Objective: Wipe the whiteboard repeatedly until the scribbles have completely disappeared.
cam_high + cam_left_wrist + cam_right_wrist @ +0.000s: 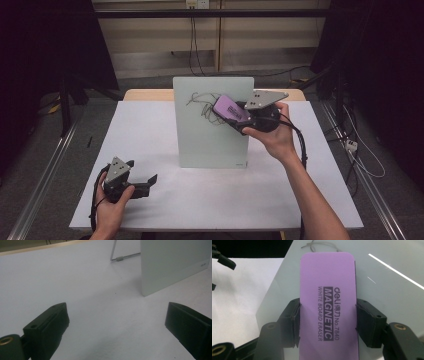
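A: Eraser (328,307) status: purple magnetic whiteboard eraser, clamped across its width between the 2 jaws of the right gripper (231,116), pads pressing on both long edges. Label faces the gripper's camera.

B: Position against the board?

A: In the high view it sits at the upper right of the upright whiteboard (212,145), which stands near the middle of the tabletop (150,200). The eraser overlaps the right end of the scribble (202,105). In the right gripper view the board surface lies directly behind it, with a few pen strokes showing past its far end. Whether the felt is actually in contact I cannot tell from these angles.

B: Left side?

A: Left gripper (142,184) rests low near the front left corner of the tabletop, well apart from the board. Jaws stand wide open with nothing between them; its own view looks across bare white surface toward the board's lower corner and wire stand (117,258).

B: Step in hand, then?

A: My reading: wiping the marks off, early stage, since most of the scribble is still there to the left of the eraser.

B: Next move needs what?

A: Flat pressure into the board and a sweep leftward over the strokes, light enough that the free-standing board does not tip back or slide. The idle left gripper could steady an edge if it does.
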`<state>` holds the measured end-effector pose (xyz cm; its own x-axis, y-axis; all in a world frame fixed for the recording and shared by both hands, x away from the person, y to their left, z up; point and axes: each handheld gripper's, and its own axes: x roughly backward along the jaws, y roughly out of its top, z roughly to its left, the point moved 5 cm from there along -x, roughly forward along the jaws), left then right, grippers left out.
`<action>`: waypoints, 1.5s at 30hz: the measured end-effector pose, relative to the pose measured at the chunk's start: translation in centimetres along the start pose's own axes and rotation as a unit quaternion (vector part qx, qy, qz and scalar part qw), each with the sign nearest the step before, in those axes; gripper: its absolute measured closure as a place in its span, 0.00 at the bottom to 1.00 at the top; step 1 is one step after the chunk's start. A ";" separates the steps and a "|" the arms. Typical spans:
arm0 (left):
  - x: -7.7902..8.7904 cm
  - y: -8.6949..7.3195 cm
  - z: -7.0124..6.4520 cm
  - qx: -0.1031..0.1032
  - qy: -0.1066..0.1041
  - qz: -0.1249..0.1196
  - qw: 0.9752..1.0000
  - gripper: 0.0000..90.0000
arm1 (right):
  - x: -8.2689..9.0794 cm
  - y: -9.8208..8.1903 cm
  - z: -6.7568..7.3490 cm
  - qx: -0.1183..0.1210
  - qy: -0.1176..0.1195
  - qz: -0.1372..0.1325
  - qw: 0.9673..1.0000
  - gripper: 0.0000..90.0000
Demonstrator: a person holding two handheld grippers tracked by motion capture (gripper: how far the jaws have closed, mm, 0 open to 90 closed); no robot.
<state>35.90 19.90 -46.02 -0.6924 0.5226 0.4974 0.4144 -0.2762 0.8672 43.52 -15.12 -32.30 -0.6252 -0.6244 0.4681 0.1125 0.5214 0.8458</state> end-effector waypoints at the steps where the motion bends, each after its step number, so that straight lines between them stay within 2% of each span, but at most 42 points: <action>1: 0.0 0.0 0.0 0.000 0.000 0.000 1.000 0.05 | -0.1 -0.1 0.2 -0.001 0.002 0.000 1.000 0.47; 12: 0.0 0.0 0.0 -0.002 0.000 0.002 1.000 0.05 | -1.3 -0.7 1.5 -0.004 0.019 0.005 1.000 0.47; 20: 0.0 0.0 0.0 -0.002 0.000 0.001 1.000 0.05 | -1.3 -0.5 1.5 0.003 0.013 0.012 1.000 0.47; 39: 0.0 0.0 0.0 -0.002 0.000 0.001 1.000 0.05 | 1.7 1.7 -1.9 -0.001 -0.046 -0.006 0.999 0.46; 45: 0.0 0.0 0.0 0.002 0.000 -0.001 1.000 0.05 | 1.6 2.0 -1.9 0.003 -0.055 -0.006 0.998 0.47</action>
<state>35.89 19.91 -46.03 -0.6926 0.5234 0.4963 0.4162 -0.2720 0.8677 44.22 -16.23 -29.39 -0.7075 -0.5636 0.4264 0.0991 0.5183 0.8494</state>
